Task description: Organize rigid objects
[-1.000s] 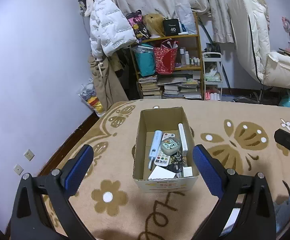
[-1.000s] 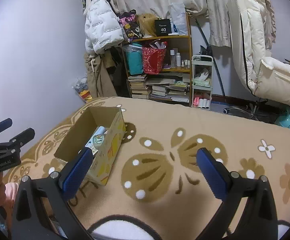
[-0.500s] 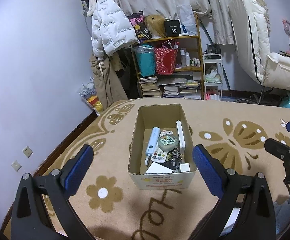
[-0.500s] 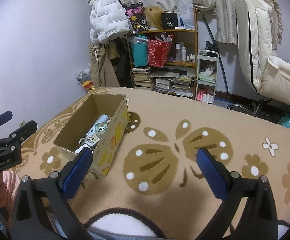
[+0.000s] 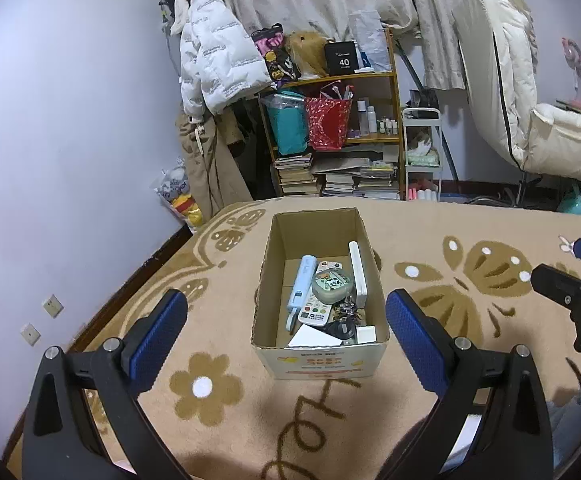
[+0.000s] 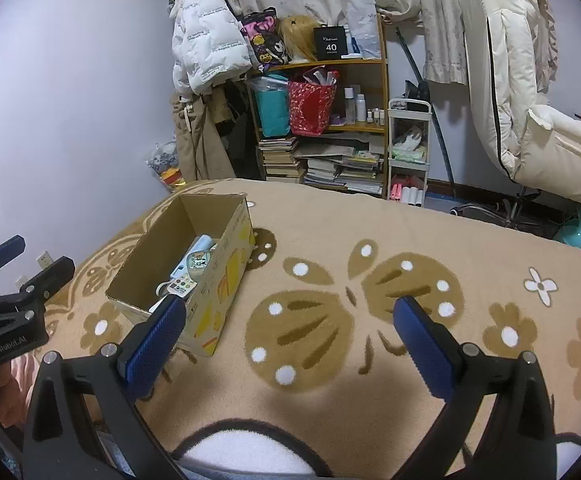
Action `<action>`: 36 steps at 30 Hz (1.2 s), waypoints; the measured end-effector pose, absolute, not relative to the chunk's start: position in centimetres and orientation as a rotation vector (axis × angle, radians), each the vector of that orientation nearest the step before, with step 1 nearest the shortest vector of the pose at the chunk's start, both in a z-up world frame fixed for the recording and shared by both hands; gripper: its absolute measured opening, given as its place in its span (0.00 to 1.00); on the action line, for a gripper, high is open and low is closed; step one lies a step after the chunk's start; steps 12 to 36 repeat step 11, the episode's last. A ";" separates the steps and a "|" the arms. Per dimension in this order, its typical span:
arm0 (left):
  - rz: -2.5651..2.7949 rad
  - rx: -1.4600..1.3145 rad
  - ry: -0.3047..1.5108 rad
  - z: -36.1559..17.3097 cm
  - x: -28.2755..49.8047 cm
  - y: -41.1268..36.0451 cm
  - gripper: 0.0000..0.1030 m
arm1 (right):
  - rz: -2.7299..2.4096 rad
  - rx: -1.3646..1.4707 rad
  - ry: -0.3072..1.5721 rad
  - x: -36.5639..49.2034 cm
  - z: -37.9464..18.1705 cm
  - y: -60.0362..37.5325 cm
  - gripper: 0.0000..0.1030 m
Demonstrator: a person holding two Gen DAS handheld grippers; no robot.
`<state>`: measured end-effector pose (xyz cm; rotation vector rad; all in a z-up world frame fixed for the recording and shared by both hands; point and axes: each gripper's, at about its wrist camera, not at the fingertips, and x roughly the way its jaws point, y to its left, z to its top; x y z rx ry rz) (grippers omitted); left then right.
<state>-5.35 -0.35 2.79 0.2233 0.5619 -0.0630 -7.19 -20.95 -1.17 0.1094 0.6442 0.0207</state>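
Observation:
An open cardboard box (image 5: 278, 240) stands on the tan flowered blanket; in the right wrist view the box (image 6: 226, 276) sits at the left. Inside lie a light blue device (image 5: 300, 284), a white remote with coloured buttons (image 5: 314, 310), a round grey-green case (image 5: 330, 286), a white bar (image 5: 357, 274), a white card and dark small items. My left gripper (image 5: 286, 322) is open and empty, above and in front of the box. My right gripper (image 6: 288, 330) is open and empty over the blanket, right of the box.
The blanket (image 6: 370, 264) covers a bed. Behind it stand a wooden shelf (image 5: 370, 80) with books and bags, hanging coats (image 5: 214, 68), a white cart (image 5: 422, 152) and a cream chair (image 5: 538, 120). The wall is at the left.
Both grippers have pulled back and risen a little; the box looks smaller and farther in the left wrist view. Both stay open and empty.

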 end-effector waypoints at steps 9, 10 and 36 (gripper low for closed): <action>-0.055 0.212 0.557 2.7 -5.3 0.0 0.96 | 0.019 0.110 0.644 -7.1 -1.2 -21.1 1.00; -0.057 0.209 0.558 2.7 -5.3 0.1 0.96 | 0.019 0.111 0.644 -7.1 -1.2 -21.1 1.00; -0.058 0.206 0.559 2.7 -5.2 0.1 0.96 | 0.018 0.111 0.644 -7.1 -1.2 -21.0 1.00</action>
